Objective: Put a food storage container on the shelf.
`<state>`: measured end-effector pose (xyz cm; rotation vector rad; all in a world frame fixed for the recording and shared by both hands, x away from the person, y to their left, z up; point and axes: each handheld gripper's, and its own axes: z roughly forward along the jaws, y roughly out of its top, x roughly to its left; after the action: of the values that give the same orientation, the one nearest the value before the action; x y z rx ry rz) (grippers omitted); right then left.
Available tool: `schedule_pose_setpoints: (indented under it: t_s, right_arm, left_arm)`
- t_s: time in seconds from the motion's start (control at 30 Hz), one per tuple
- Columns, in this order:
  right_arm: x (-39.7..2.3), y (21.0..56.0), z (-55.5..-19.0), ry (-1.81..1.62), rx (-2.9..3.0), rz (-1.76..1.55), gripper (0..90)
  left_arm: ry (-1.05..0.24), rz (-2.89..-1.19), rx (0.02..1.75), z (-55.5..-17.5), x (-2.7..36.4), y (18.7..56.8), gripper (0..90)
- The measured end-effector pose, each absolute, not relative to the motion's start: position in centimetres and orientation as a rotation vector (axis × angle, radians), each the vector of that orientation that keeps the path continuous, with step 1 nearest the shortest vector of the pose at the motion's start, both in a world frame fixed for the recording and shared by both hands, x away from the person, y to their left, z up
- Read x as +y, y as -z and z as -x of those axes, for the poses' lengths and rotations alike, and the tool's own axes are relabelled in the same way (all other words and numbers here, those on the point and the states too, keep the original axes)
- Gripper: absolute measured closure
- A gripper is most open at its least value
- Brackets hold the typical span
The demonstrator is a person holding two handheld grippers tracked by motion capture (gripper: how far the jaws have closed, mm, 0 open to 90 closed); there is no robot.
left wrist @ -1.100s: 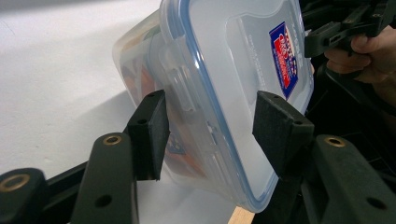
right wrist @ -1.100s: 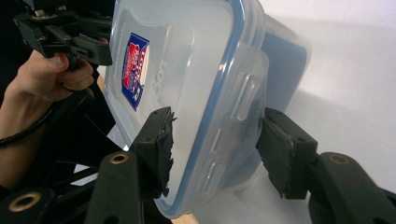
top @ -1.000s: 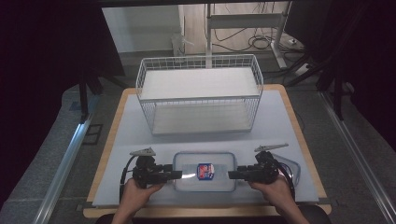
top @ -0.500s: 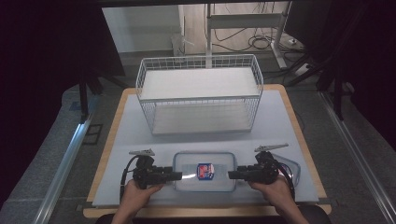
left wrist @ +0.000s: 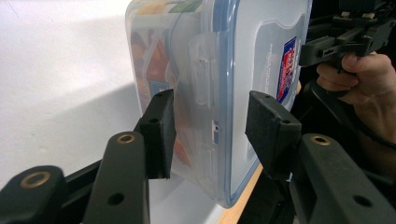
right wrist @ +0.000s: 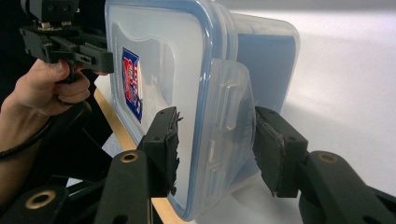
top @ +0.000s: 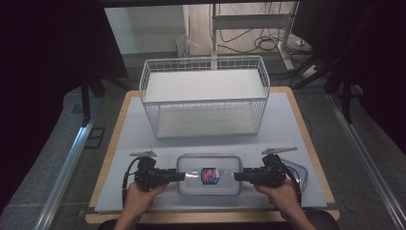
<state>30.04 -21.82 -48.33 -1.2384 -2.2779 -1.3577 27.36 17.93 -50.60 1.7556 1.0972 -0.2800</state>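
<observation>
High view: pale tabletop (top: 143, 124) on grey floor, white wire basket (top: 205, 96) at rear, lidded plastic container (top: 208, 175) at front edge between left tool (top: 178, 176) and right tool (top: 238, 177). Left gripper view: jaws, just closing, straddle the container's (left wrist: 243, 70) side latch, pads not pressing. Right gripper view: jaws, likewise closing, flank the opposite latch (right wrist: 231, 107), gap remaining.

- The left gripper (left wrist: 208, 128) has just been closing its jaws around the latch flap at the 9 o'clock end of the clear food container (top: 208, 174) (a gap remains at the lid-side pad).
- The right gripper (right wrist: 215, 149) has likewise narrowed, over the 3 o'clock flap.
</observation>
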Motion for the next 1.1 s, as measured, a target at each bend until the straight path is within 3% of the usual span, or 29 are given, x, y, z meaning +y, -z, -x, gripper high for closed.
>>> schedule_pose_setpoints:
  t_s: [0.7, 1.1]
  right_arm:
    - [-21.2, 40.3, -33.2, 1.599, -2.338, 1.126, 53.4]
    - [-20.5, 36.0, -36.0, 1.664, -2.368, 1.084, 53.5]
  left_arm:
    - [0.066, -1.725, 0.987, -30.2, 18.7, 41.7, 52.8]
    - [0.012, -1.689, 0.969, -32.8, 19.4, 37.6, 52.6]
